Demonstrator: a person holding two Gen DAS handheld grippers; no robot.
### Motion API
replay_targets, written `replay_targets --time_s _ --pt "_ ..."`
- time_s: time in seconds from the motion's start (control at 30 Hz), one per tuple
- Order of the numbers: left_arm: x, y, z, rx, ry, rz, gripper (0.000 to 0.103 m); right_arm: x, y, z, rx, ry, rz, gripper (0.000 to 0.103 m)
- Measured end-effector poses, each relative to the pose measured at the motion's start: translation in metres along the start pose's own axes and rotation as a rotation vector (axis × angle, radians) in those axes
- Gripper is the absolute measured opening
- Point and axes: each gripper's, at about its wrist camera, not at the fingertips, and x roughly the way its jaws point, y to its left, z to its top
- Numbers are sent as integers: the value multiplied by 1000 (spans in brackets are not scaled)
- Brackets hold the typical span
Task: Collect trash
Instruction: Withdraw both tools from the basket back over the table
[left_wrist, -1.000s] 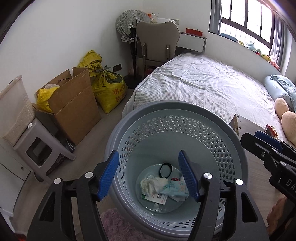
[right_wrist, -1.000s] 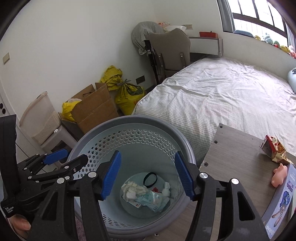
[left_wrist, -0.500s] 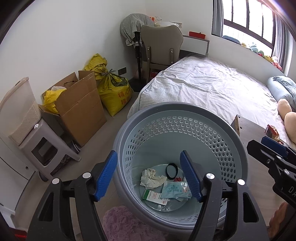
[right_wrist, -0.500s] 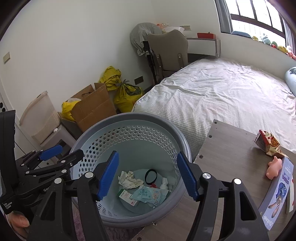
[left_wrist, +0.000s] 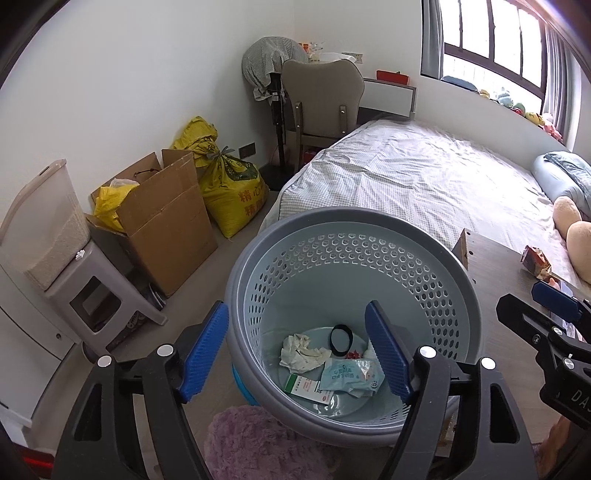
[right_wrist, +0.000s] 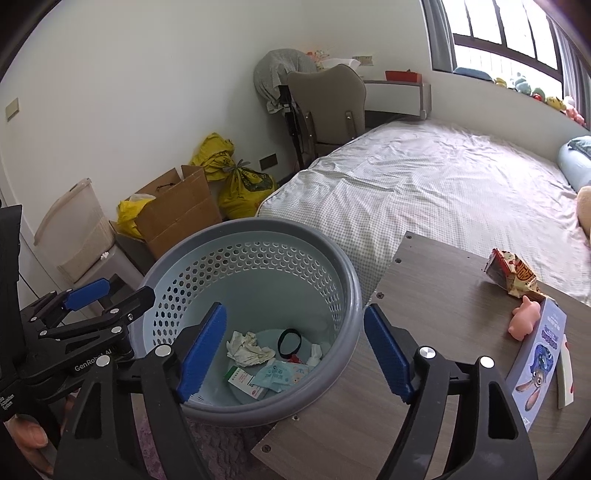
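From the left wrist view, this is a bedroom with white walls, a bed with a pale checked sheet (left_wrist: 424, 184) and a brown cardboard box (left_wrist: 166, 218) by the wall. The round grey plastic basket with holes in its sides (left_wrist: 347, 236) stands on the floor, just beside the brown wooden table (left_wrist: 495, 273). Down in the basket lie a crumpled white tissue (left_wrist: 301, 352), a pale blue plastic wrapper (left_wrist: 351, 376), a small green and white box (left_wrist: 308, 387) and a black ring (left_wrist: 340, 335). The left gripper (left_wrist: 297, 356) hangs over the basket. Its jaws have just been opening, stand wide, and nothing is between them.

From the right wrist view, the same basket sits at the table's edge. The right gripper (right_wrist: 295, 356) has also just been opening, and it is wide and empty. Still on the table, near its far side, is a crinkly red and yellow snack bag (right_wrist: 511, 275), next to a small pink toy pig (right_wrist: 524, 319) and a blue card with a rabbit picture (right_wrist: 537, 363).

The snack bag looks light, soft and a bit slippery, so it is probably best pinched at its crumpled top. The table is mostly bare between the bag and the basket, so there is room to move. The pig is close by and could get bumped.
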Motion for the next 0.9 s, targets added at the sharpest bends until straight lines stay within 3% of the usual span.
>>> replay_targets --time_s 0.47,0.9 --pt "-23 -43 -10 66 -20 -46 77 -39 -39 -19 62 -38 -84 87" --pt "-54 -115 -21 185 -56 -113 80 -85 -106 -51 169 -75 -168 90"
